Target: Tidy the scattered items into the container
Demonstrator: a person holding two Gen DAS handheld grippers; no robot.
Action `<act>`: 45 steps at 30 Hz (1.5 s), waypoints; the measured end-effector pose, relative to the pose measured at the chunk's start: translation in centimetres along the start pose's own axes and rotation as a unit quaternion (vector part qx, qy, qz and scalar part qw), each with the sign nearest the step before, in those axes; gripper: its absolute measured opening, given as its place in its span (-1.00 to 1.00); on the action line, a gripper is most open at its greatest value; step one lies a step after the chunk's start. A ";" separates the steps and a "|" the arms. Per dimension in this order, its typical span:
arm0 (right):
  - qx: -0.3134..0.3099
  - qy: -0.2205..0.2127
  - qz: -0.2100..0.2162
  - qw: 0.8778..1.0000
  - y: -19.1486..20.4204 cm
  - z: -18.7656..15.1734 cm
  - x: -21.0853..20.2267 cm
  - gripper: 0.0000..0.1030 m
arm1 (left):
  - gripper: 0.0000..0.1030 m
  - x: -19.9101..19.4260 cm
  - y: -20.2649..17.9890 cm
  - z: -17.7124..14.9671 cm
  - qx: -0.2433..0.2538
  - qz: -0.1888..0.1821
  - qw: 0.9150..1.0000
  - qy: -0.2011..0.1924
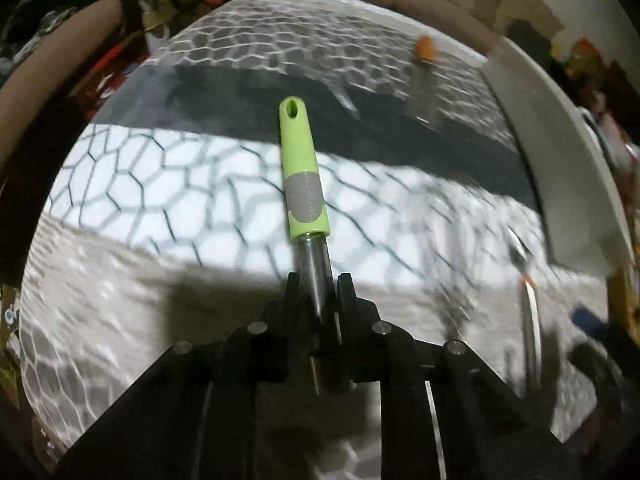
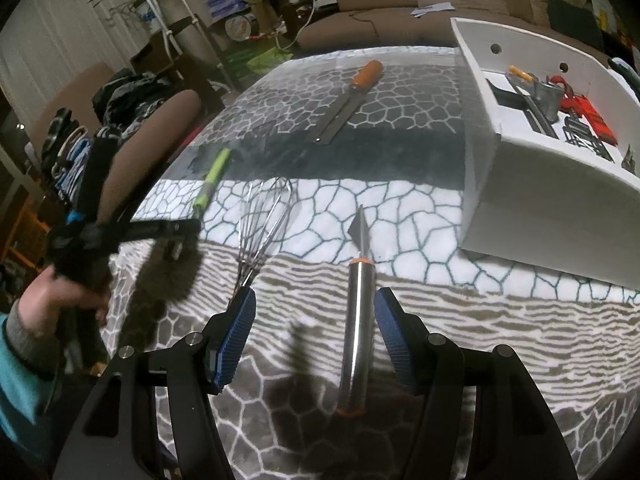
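Left gripper [image 1: 316, 284]: fingers nearly closed on the steel shaft of a green-handled tool [image 1: 304, 172], pads against the metal on both sides. The green and grey handle projects away from the fingers, its hanging hole at the far end. In the right wrist view this same handle [image 2: 212, 178] shows at the left of the patterned blanket [image 2: 440, 320], with the left gripper [image 2: 176, 232] and the person's hand [image 2: 60, 292] blurred beside it. Which tool it is cannot be told for certain from the left wrist view.

Right gripper [image 2: 316, 308]: fingers stand well apart, blue ribbed pads facing each other. A steel-handled tool with orange rings [image 2: 356, 320] lies on the blanket between them, blade end pointing far. Neither pad touches it.

Other scattered items on the blanket: a wire whisk [image 2: 264, 220] lies just left of the steel-handled tool, its handle end near the right gripper's left finger. A file with an orange handle [image 2: 348, 100] lies at the far side, handle pointing away.

Container: a white box [image 2: 540, 168] stands at the right, on the blanket. It already holds several items, among them red parts and a small metal can; the rest are too small to name. In the left wrist view the box wall [image 1: 560, 160] is blurred at the right edge.
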State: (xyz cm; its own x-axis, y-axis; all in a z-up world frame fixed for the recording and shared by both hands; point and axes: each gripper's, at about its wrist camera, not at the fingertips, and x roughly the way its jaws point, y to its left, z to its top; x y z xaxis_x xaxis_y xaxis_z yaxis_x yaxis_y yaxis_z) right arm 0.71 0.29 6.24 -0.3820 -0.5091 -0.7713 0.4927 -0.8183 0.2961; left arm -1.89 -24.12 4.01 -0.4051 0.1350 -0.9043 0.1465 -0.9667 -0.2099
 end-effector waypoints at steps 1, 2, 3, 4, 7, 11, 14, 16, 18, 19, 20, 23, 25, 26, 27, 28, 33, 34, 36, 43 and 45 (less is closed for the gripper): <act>-0.001 0.002 -0.002 1.000 0.1 -0.1 0.1 0.24 | -0.68 -0.6 -0.4 -0.6 0.005 -0.007 1.000 -0.002; -0.002 0.004 -0.002 1.000 0.1 -0.1 0.3 0.24 | -0.68 -1.2 -0.9 -1.2 0.011 -0.014 1.000 -0.003; -0.002 0.006 -0.001 1.000 0.1 -0.2 0.4 0.24 | -0.69 -1.7 -1.5 -1.9 0.017 -0.023 1.000 -0.002; -0.001 0.007 0.000 1.000 0.1 -0.2 0.4 0.24 | -0.69 -2.1 -2.0 -2.5 0.022 -0.031 0.999 0.000; 0.003 0.008 0.008 1.000 0.2 -0.3 0.6 0.25 | -0.69 -2.4 -3.7 -4.4 0.039 -0.043 0.998 0.012; 0.010 0.010 0.014 1.000 0.1 -0.3 0.7 0.25 | -0.68 -1.6 -4.6 -5.6 0.051 -0.015 0.998 0.016; 0.012 0.011 0.016 1.000 -0.1 -0.4 0.6 0.24 | -0.63 -1.7 -4.0 -5.5 0.030 -0.020 0.999 0.018; 0.018 0.009 0.017 1.000 -0.4 -0.3 0.4 0.25 | -0.39 -2.5 -3.7 -5.6 0.024 -0.022 0.999 0.004; 0.029 0.004 0.023 0.999 -1.0 0.0 0.2 0.25 | -0.07 -3.3 -3.5 -5.4 0.023 -0.042 0.999 -0.017; 0.036 0.003 0.027 0.999 -1.2 0.1 0.1 0.25 | -0.01 -3.5 -3.6 -5.3 0.027 -0.055 0.998 -0.026; 0.045 0.001 0.033 0.998 -1.5 0.1 0.1 0.25 | 0.04 -3.5 -3.6 -5.1 0.030 -0.056 0.998 -0.029; 0.063 0.001 0.045 0.997 -2.0 0.1 0.1 0.25 | 0.04 -2.9 -3.8 -4.3 0.024 -0.062 0.997 -0.027; 0.065 0.004 0.045 0.997 -2.0 0.0 0.2 0.25 | 0.04 -2.4 -3.3 -3.1 0.002 -0.069 0.997 -0.024; 0.065 0.004 0.046 0.997 -1.9 -0.1 0.1 0.25 | 0.05 -2.1 -2.8 -2.0 -0.014 -0.073 0.997 -0.027; 0.064 0.005 0.048 0.997 -1.8 -0.1 0.1 0.25 | 0.05 -1.9 -2.5 -0.9 -0.025 -0.074 0.996 -0.032; 0.063 0.005 0.049 0.997 -1.7 -0.2 0.0 0.25 | 0.05 -1.5 -2.0 1.0 -0.040 -0.070 0.996 -0.038; 0.055 0.005 0.048 0.997 -1.3 -0.1 -0.1 0.25 | 0.05 1.3 -1.1 9.6 -0.061 0.000 0.997 -0.056; 0.055 0.004 0.048 0.997 -1.2 0.0 -0.1 0.25 | 0.05 2.1 -1.0 11.2 -0.062 0.012 0.996 -0.056; 0.055 0.003 0.049 0.997 -1.3 0.1 -0.1 0.25 | 0.05 4.3 -0.9 14.0 -0.069 0.031 0.996 -0.045; 0.064 0.009 0.065 0.996 -1.7 0.5 0.0 0.28 | 0.05 10.4 -0.3 18.9 -0.072 0.096 0.993 -0.007; 0.065 0.016 0.071 0.995 -1.7 0.4 0.2 0.29 | 0.02 11.0 -0.9 19.3 -0.054 0.109 0.993 -0.002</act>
State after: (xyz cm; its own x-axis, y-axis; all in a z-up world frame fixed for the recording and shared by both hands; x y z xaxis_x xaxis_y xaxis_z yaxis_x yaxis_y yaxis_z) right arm -0.51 1.48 5.78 -0.2896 -0.6143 -0.7340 0.4341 -0.7677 0.4713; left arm -23.92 -25.99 1.43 -0.3567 -0.0764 -0.9311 0.3266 -0.9440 -0.0476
